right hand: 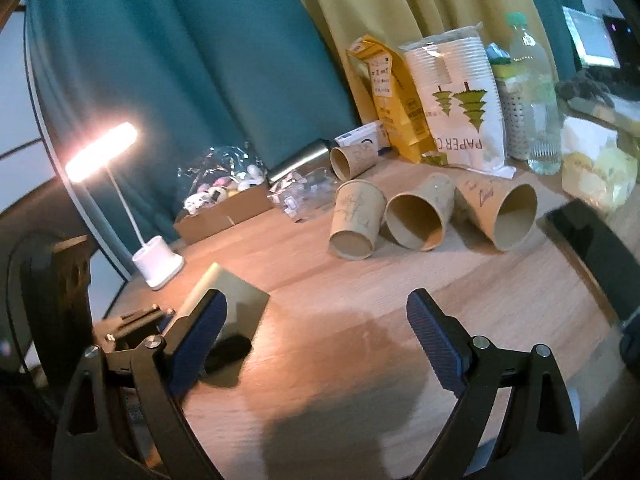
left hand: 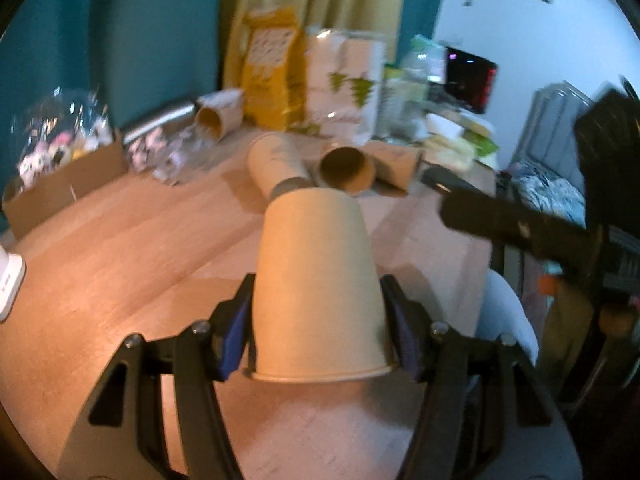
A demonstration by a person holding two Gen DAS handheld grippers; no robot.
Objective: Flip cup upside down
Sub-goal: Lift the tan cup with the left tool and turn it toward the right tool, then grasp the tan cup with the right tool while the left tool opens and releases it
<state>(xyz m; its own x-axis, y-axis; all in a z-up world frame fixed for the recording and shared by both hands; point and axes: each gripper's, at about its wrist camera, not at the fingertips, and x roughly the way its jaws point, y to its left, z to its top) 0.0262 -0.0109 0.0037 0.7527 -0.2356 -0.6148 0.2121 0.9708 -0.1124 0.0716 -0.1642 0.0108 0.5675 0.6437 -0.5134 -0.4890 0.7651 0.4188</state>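
Note:
A tan paper cup [left hand: 316, 288] stands upside down on the wooden table [left hand: 120, 248], rim down and base up. My left gripper [left hand: 316, 320] is shut on the cup, its blue pads [left hand: 234, 336] pressed to both sides near the rim. In the right wrist view the same cup [right hand: 224, 292] shows at the left, partly hidden behind my finger. My right gripper [right hand: 316, 332] is open and empty above the bare table [right hand: 360, 304].
Three paper cups [right hand: 416, 220] lie on their sides mid-table, a fourth [right hand: 352, 160] farther back. A yellow bag [right hand: 392, 100], a paper-cup pack [right hand: 460, 100], a water bottle [right hand: 536, 92], a cardboard box [right hand: 224, 216] and a lit lamp [right hand: 156, 260] line the back and left.

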